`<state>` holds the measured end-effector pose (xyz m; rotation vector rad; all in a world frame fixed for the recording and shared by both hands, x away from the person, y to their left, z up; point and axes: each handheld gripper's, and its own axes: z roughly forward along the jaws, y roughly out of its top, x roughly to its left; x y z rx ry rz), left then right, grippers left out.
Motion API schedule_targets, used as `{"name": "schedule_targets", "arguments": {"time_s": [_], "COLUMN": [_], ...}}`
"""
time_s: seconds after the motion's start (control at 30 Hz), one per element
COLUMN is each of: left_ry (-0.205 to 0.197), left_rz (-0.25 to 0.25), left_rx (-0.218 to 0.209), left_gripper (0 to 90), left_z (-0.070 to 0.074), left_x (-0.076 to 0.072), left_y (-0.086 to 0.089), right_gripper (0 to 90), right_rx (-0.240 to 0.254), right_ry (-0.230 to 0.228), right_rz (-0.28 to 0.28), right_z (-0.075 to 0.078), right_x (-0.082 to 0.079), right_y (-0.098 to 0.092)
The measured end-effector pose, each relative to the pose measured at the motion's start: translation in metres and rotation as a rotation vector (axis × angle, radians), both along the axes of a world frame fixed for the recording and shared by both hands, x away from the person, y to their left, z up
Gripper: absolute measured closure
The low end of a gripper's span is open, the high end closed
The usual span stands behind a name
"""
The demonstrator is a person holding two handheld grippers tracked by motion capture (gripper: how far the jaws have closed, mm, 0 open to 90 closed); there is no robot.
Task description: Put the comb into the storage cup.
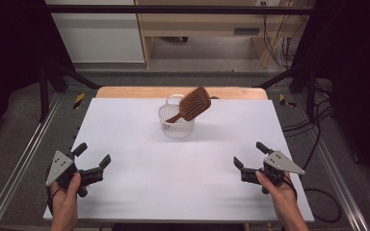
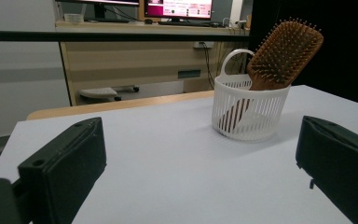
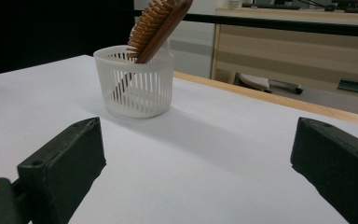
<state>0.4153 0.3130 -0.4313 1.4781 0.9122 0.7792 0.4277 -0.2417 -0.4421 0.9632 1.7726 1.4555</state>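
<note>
One white slotted basket (image 1: pixel 176 126) holds one wooden paddle hairbrush (image 1: pixel 194 103), handle down. Left hand-held gripper (image 1: pixel 94 158) and right hand-held gripper (image 1: pixel 248 155) both stand apart, empty.

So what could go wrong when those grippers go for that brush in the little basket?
The hairbrush leans handle-down in the small white basket, its head sticking out over the rim. A pull at an angle might tip the light basket or drag it across the table. Both the left hand-held gripper and the right hand-held gripper sit open, far off.
</note>
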Motion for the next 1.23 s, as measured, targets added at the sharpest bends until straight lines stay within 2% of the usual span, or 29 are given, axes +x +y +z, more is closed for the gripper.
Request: {"name": "schedule_targets", "arguments": {"time_s": [0.4, 0.87, 1.03, 1.23], "left_ry": [-0.007, -0.002, 0.008, 0.016], "left_rz": [-0.029, -0.075, -0.083, -0.068], "left_rx": [0.017, 0.044, 0.054, 0.042], "left_gripper": [1.7, 1.7, 1.6, 1.6], "left_z": [0.001, -0.002, -0.004, -0.005], "left_x": [-0.001, -0.001, 0.000, 0.000], "left_y": [-0.007, -0.020, -0.023, -0.021], "right_gripper": [3.2, 3.2, 3.2, 3.2], "right_rx": [-0.017, -0.019, -0.015, -0.007], "right_ry": [0.004, 0.012, 0.012, 0.015], "right_rz": [0.055, 0.084, 0.073, 0.059], "right_z": [-0.006, -0.012, -0.015, -0.016], "right_x": [-0.001, -0.001, -0.001, -0.001], "right_y": [0.016, 0.020, 0.015, 0.012]}}
